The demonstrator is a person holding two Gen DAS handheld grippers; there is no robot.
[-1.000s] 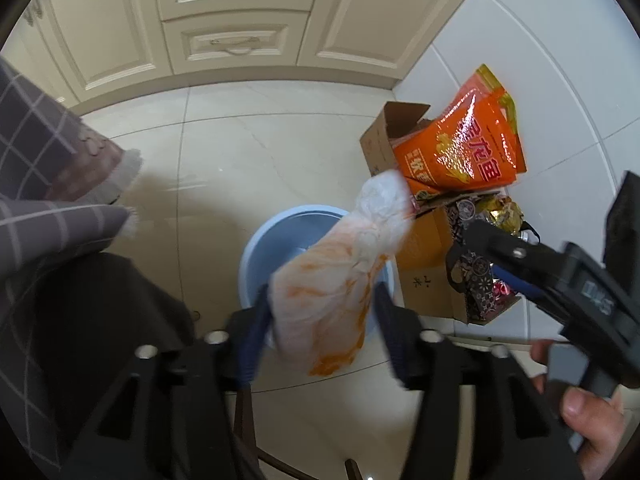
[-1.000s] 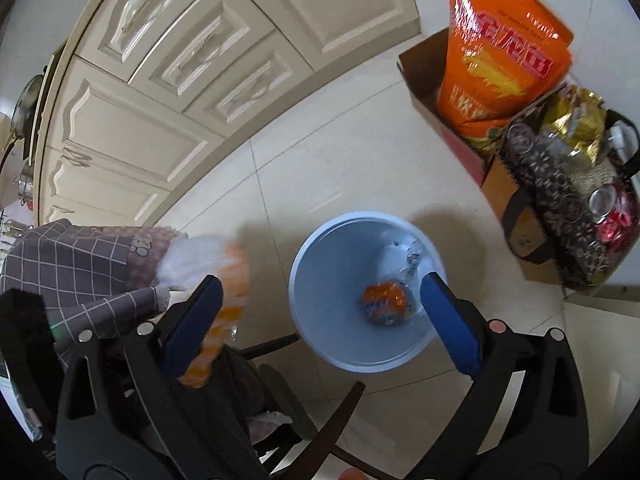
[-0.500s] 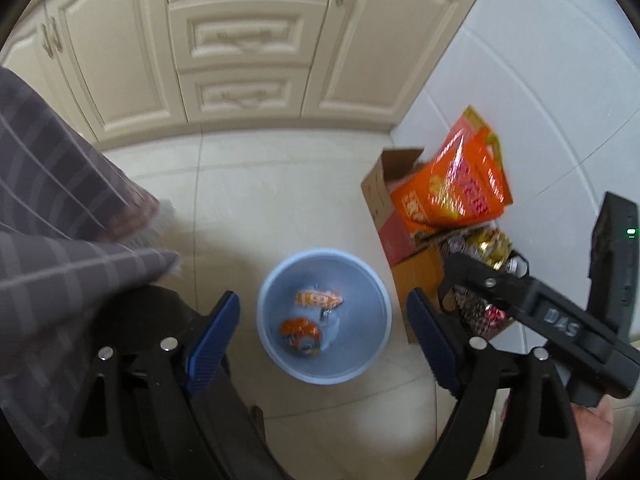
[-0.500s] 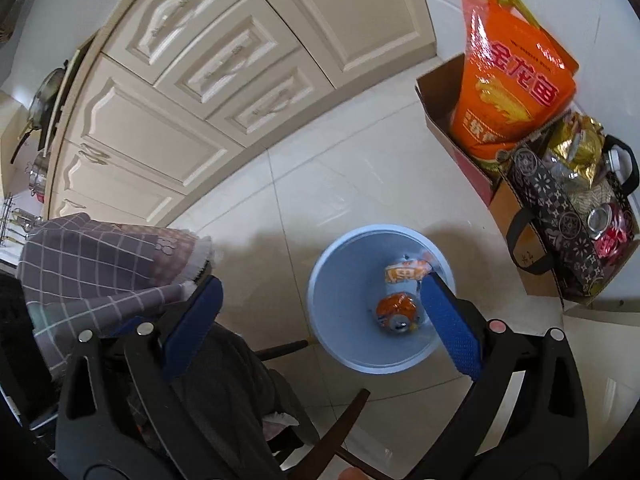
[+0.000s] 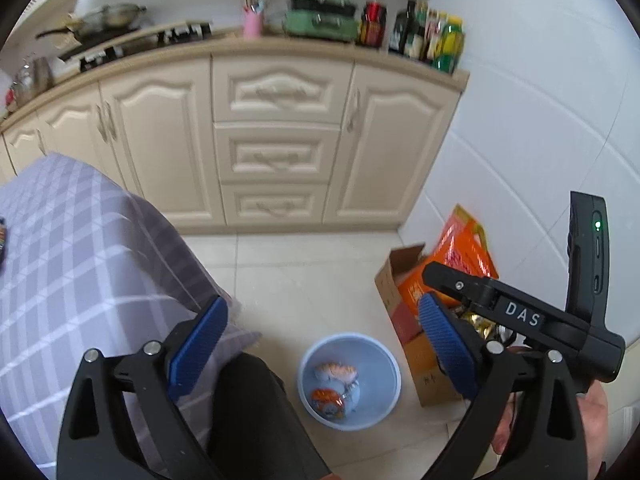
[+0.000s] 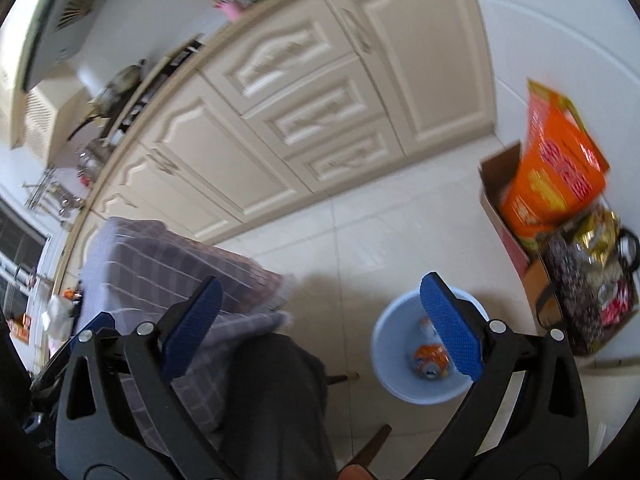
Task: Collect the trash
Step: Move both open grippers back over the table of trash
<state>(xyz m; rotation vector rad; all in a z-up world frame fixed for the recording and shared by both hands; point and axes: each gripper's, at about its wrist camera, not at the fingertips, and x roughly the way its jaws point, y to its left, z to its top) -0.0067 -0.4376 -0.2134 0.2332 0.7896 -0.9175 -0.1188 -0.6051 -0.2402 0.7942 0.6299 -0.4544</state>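
Trash lies in the blue bin (image 5: 349, 380) on the floor: a crumpled wrapper (image 5: 335, 371) and an orange can (image 5: 327, 400); that much looks collected; more may wait on the checked tablecloth (image 5: 80, 264). The left gripper (image 5: 320, 356), jaws just opening, gapes empty; the right gripper (image 6: 320, 330) gapes empty too; a cardboard box (image 5: 400, 284) holds an orange bag (image 5: 460, 264).

Open floor above bin (image 5: 382, 410) — tablecloth (image 5: 80, 272) left, boxes (image 5: 404, 292) right.
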